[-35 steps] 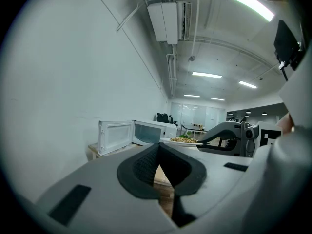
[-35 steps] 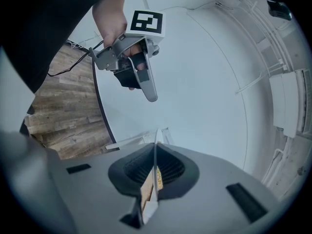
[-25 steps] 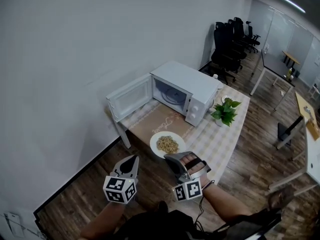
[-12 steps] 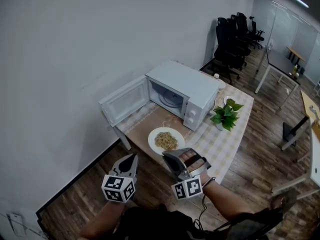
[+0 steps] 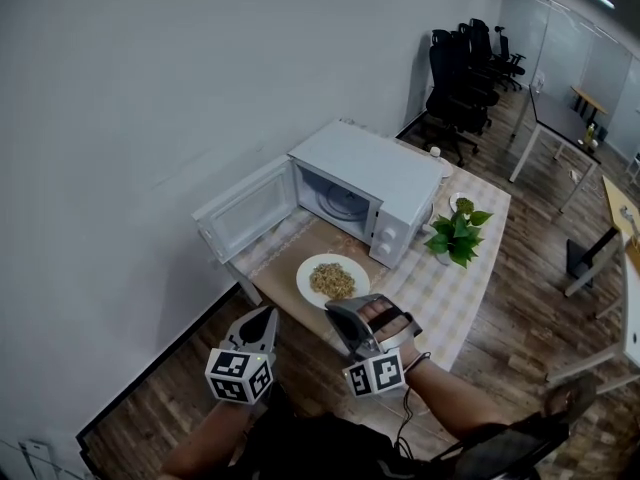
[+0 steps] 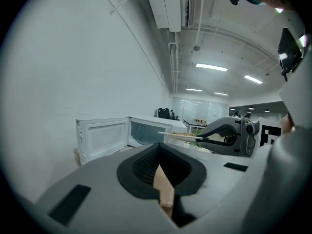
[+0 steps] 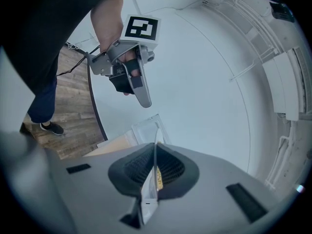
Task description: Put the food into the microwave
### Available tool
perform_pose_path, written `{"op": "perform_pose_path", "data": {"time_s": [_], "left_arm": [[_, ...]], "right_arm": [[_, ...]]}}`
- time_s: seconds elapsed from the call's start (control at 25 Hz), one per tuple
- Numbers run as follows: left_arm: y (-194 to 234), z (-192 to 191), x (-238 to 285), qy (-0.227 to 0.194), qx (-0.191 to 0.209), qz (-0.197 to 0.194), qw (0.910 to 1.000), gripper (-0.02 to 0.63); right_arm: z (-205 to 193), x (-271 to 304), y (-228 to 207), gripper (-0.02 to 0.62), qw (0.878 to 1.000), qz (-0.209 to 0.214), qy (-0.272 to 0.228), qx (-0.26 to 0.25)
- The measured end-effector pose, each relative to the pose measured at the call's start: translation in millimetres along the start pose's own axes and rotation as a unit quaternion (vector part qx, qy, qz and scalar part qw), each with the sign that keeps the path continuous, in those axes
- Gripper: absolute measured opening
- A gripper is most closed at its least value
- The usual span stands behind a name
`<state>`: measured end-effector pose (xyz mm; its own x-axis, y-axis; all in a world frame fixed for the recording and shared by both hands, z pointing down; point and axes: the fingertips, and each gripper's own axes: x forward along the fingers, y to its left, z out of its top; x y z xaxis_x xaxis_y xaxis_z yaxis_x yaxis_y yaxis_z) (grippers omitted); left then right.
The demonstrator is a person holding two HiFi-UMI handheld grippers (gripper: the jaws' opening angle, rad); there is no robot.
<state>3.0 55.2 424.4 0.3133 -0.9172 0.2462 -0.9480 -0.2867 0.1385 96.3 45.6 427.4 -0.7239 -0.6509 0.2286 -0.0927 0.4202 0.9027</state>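
A white plate of noodle-like food (image 5: 333, 281) hangs above the table's near end, in front of the white microwave (image 5: 385, 173), whose door (image 5: 247, 211) stands wide open to the left. My right gripper (image 5: 343, 316) is shut on the plate's near rim. Edge-on, the plate (image 7: 155, 155) shows between the jaws of my right gripper (image 7: 155, 152). My left gripper (image 5: 264, 315) floats left of the plate, shut and holding nothing. The left gripper view shows the plate (image 6: 183, 135) level with the microwave (image 6: 148, 129).
The microwave stands on a table with a checked cloth (image 5: 455, 293) and a brown mat (image 5: 285, 276). A potted plant (image 5: 458, 230) sits to the microwave's right. Black office chairs (image 5: 465, 68) and other desks (image 5: 560, 128) stand farther back. A white wall runs along the left.
Both grippers and the plate have drifted slightly nearer to the open microwave. The right gripper's hold on the plate is unchanged.
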Motion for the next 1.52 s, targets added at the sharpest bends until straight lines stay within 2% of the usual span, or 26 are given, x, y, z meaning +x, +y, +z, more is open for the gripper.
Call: {"op": "perform_pose_path", "data": {"time_s": [0.48, 1.0, 1.36, 1.52], "left_arm": [[51, 31, 48, -0.014, -0.002, -0.051, 0.9986, 0.009], [116, 50, 86, -0.009, -0.001, -0.118, 0.993, 0.009], [144, 47, 105, 0.002, -0.007, -0.147, 0.989, 0.009], [150, 43, 114, 0.009, -0.03, -0.152, 0.9879, 0.009]], "right_arm": [[-19, 62, -14, 0.02, 0.998, -0.007, 0.066, 0.006], [-21, 133, -25, 0.02, 0.99, -0.014, 0.138, 0.012], [-30, 169, -27, 0.02, 0.984, -0.019, 0.177, 0.021], [-40, 181, -27, 0.02, 0.983, -0.02, 0.18, 0.016]]}}
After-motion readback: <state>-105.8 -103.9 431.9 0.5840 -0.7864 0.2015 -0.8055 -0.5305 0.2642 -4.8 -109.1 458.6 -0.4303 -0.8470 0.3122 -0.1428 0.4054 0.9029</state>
